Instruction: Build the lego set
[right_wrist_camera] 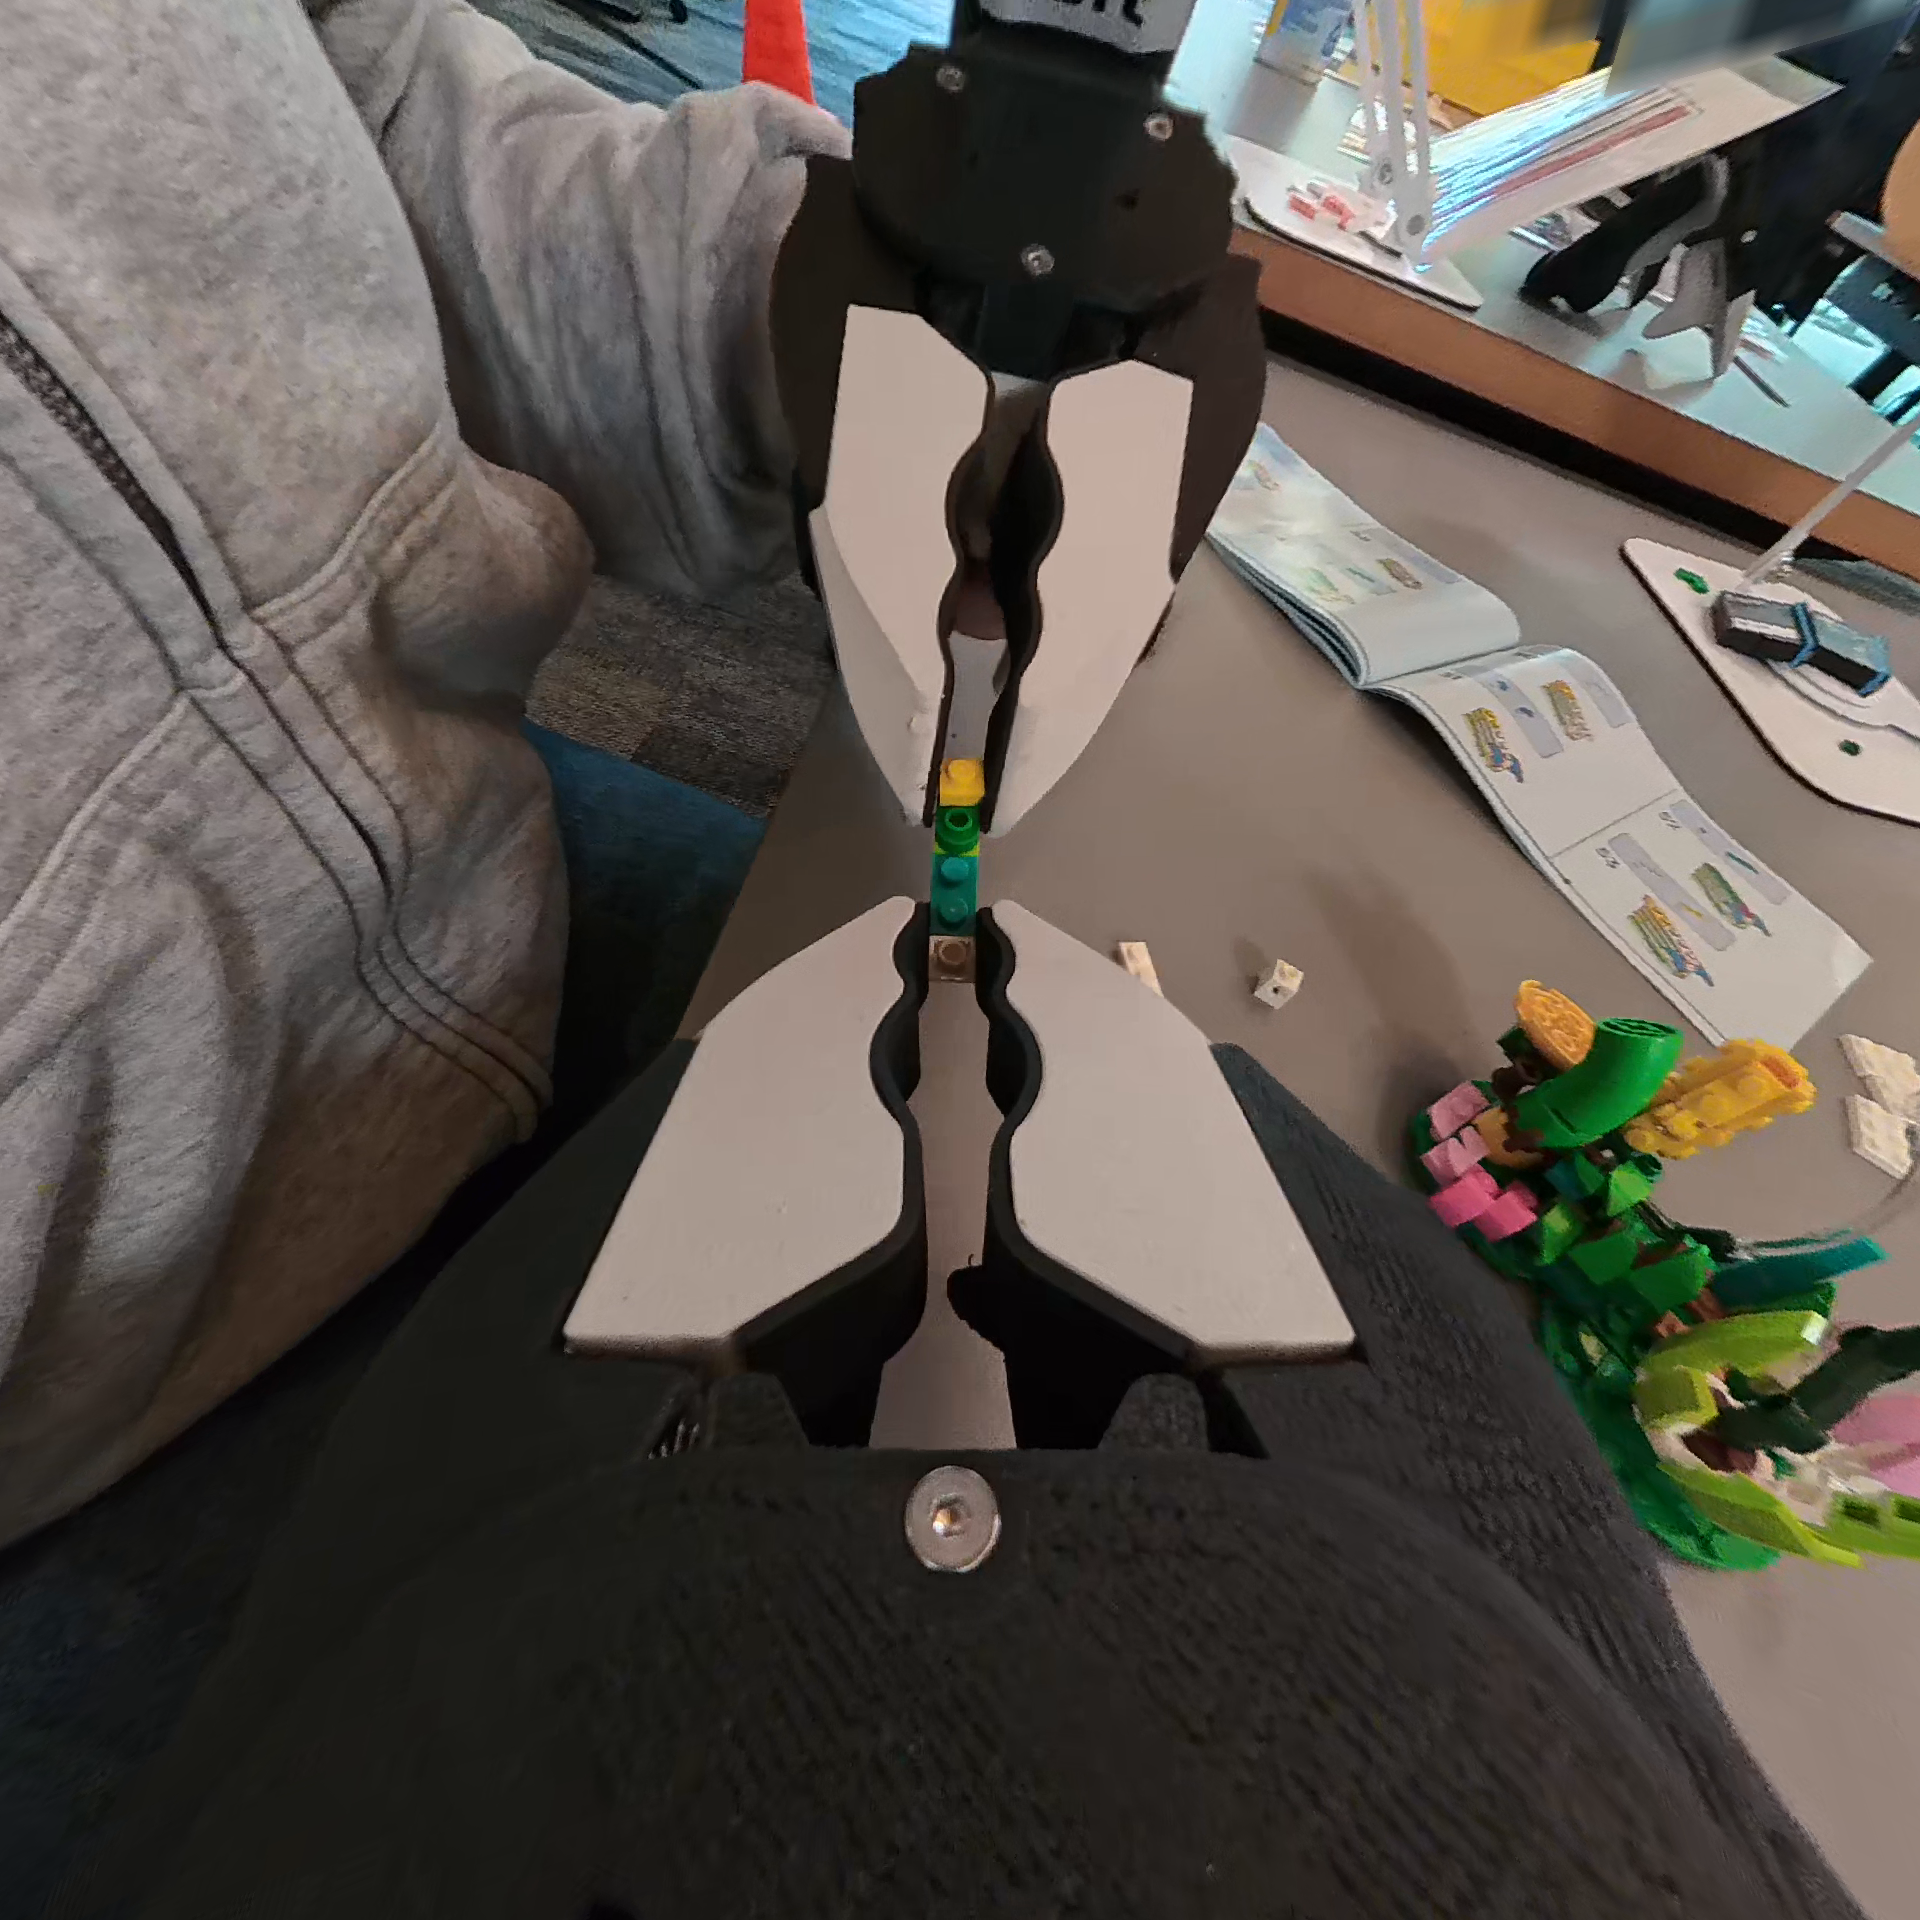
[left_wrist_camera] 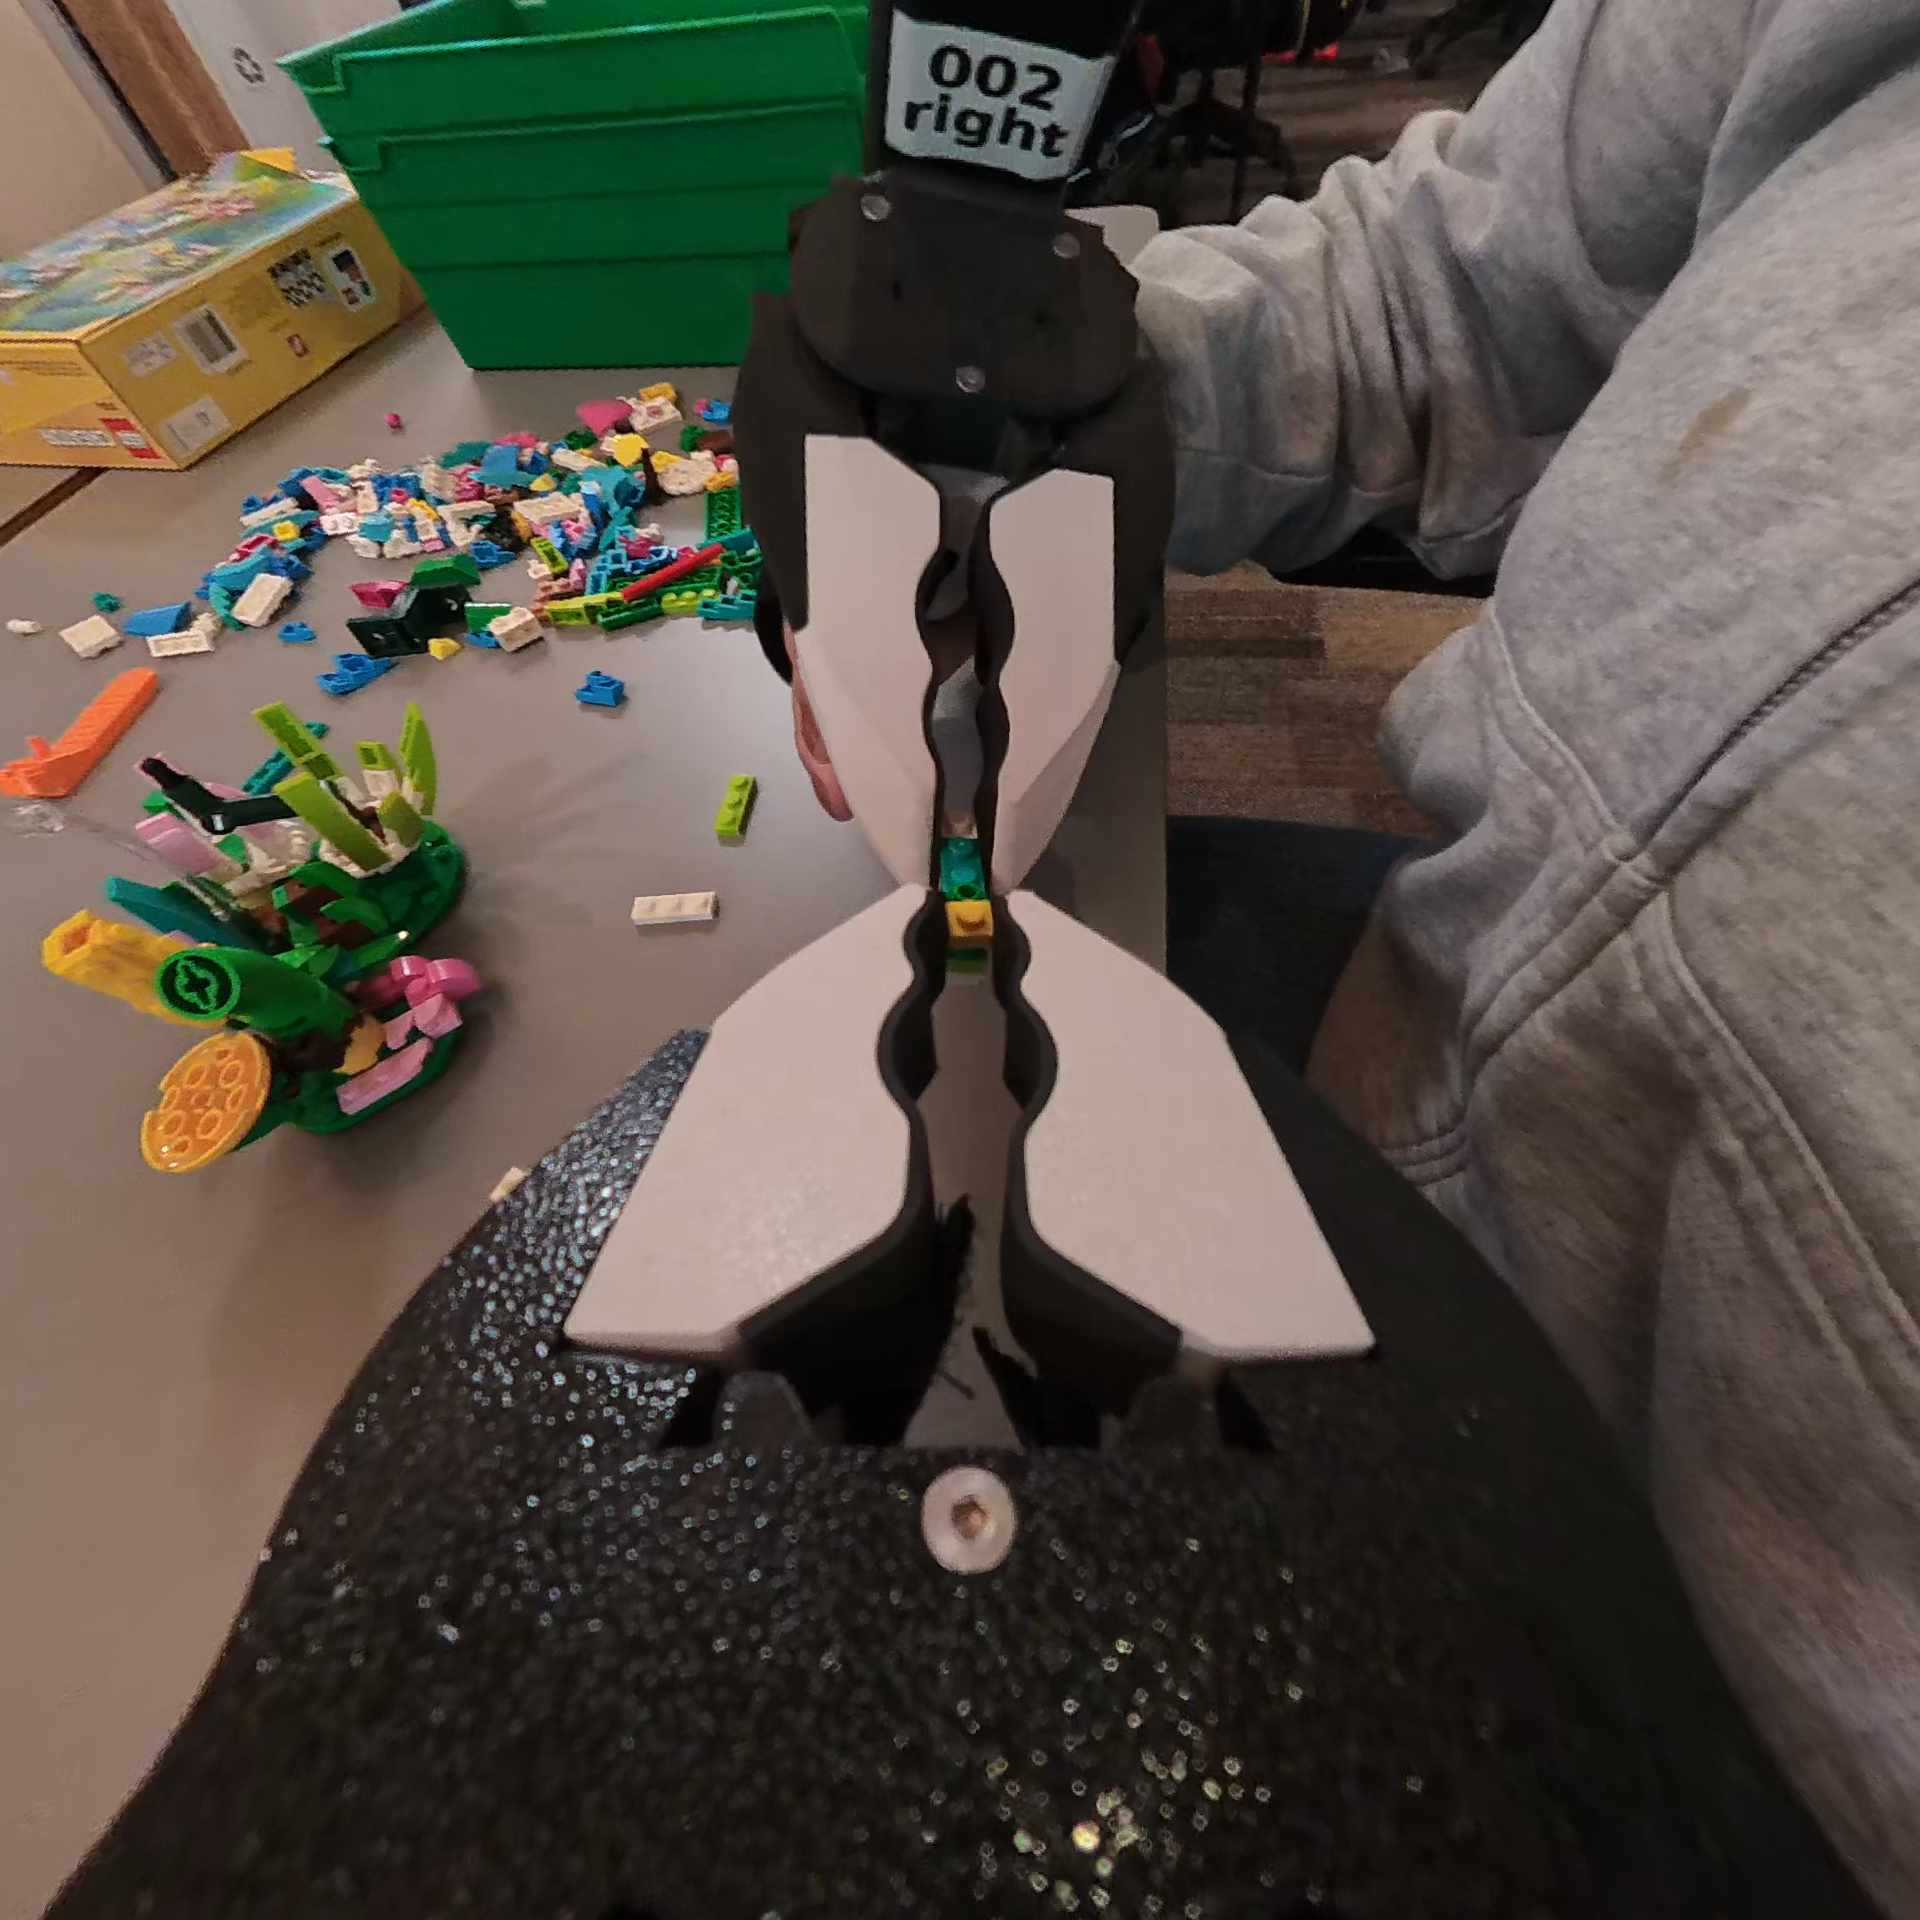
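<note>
Here: left gripper [left_wrist_camera: 968, 920] clamps brick strip [right_wrist_camera: 956, 868] at yellow end | right gripper [right_wrist_camera: 954, 940] clamps its tan end | strip held over table edge [left_wrist_camera: 1143, 727], right of flower model [left_wrist_camera: 301, 935]

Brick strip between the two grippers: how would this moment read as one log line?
left gripper: shut on brick strip, yellow end | right gripper: shut on its tan end | strip above table

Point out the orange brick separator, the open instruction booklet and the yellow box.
Orange brick separator [left_wrist_camera: 83, 732], left wrist view, middle of its flat blade.
Open instruction booklet [right_wrist_camera: 1538, 769], right wrist view, on its near page.
Yellow box [left_wrist_camera: 197, 343], left wrist view, on its side panel.
</note>
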A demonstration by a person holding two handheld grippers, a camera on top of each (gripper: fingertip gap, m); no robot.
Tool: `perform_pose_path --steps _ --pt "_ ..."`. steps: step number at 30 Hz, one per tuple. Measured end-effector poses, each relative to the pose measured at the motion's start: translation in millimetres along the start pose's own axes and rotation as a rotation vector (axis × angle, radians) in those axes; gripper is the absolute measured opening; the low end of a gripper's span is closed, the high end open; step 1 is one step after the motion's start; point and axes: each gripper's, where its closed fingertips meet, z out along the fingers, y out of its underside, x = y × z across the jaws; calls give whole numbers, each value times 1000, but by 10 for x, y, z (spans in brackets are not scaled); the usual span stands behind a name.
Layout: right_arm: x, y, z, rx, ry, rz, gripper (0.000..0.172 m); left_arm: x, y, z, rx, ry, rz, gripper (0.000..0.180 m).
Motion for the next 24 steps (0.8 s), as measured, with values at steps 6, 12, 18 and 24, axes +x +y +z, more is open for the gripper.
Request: perform_pose_path --steps 6,12,18,24 --pt "-101 0 12 1 -63 9 7 97 37 -1 -24 63 40 8" --pt "-77 -10 10 10 -46 16 7 66 4 -4 1 35 -35 9" --pt "-33 -102 -38 68 -44 63 7 79 52 36 9 35 -90 30" --pt "-32 -96 -37 70 -46 75 7 78 -14 52 61 30 -106 25"
